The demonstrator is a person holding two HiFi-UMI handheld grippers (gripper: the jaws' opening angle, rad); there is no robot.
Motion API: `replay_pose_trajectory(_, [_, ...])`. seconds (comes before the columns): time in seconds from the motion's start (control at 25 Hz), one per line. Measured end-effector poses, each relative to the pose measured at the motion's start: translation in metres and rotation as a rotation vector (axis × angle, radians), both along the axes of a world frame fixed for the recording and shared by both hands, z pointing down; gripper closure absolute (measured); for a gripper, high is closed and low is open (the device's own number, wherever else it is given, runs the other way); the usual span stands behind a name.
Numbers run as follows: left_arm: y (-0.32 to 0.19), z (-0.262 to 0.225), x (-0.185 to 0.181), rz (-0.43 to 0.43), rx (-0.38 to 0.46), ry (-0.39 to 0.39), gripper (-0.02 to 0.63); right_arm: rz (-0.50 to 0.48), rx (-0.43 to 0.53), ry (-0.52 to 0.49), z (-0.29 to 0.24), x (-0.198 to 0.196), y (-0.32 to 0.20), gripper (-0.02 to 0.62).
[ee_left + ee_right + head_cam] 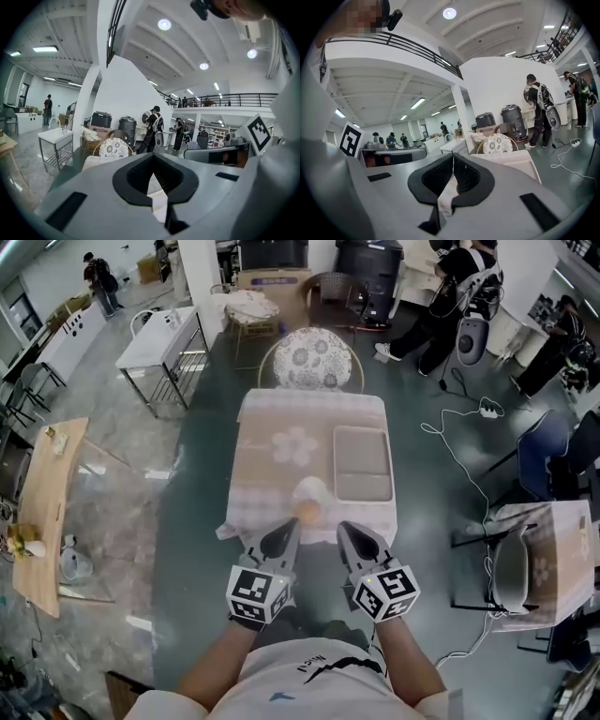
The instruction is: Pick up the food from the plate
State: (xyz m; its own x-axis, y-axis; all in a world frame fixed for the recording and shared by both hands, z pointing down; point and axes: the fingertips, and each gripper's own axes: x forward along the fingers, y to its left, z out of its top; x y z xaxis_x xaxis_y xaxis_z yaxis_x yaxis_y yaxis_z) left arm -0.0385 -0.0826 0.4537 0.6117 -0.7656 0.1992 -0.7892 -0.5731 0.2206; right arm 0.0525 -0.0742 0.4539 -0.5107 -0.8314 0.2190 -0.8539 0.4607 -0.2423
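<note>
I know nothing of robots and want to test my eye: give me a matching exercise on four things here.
1 tray
2 orange food
3 chair
4 right gripper

A beyond the table's far end
B fingers shut, nothing between
C table's near edge
D table's right half

Pairs: 1-D, 2-C, 3-A, 4-B

Glossy grey-green floor [187, 521]. Lace-covered chair [311, 358] at 12 o'clock, white metal table [159, 338] at 11, wooden table [42, 512] at 9, white cables [450, 442] on the floor at 2. White pillar [86, 108], round ceiling lights [164, 24], railed mezzanine [225, 99].
</note>
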Motion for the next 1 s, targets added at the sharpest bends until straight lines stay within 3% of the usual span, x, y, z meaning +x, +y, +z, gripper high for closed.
replay_pose_trajectory(0.32, [-0.033, 0.032, -0.001, 0.058, -0.033, -0.004, 0.600, 0.036, -0.052, 0.032, 0.043, -0.007, -0.025, 0.578])
replay_pose_trajectory(0.68, [-0.066, 0.063, -0.006, 0.037, -0.090, -0.019, 0.600, -0.111, -0.149, 0.100, 0.095, -0.024, -0.052, 0.569])
replay_pose_trajectory(1.0, [-0.098, 0.092, -0.010, 0.004, -0.138, -0.026, 0.600, -0.254, -0.285, 0.223, 0.170, -0.039, -0.072, 0.386])
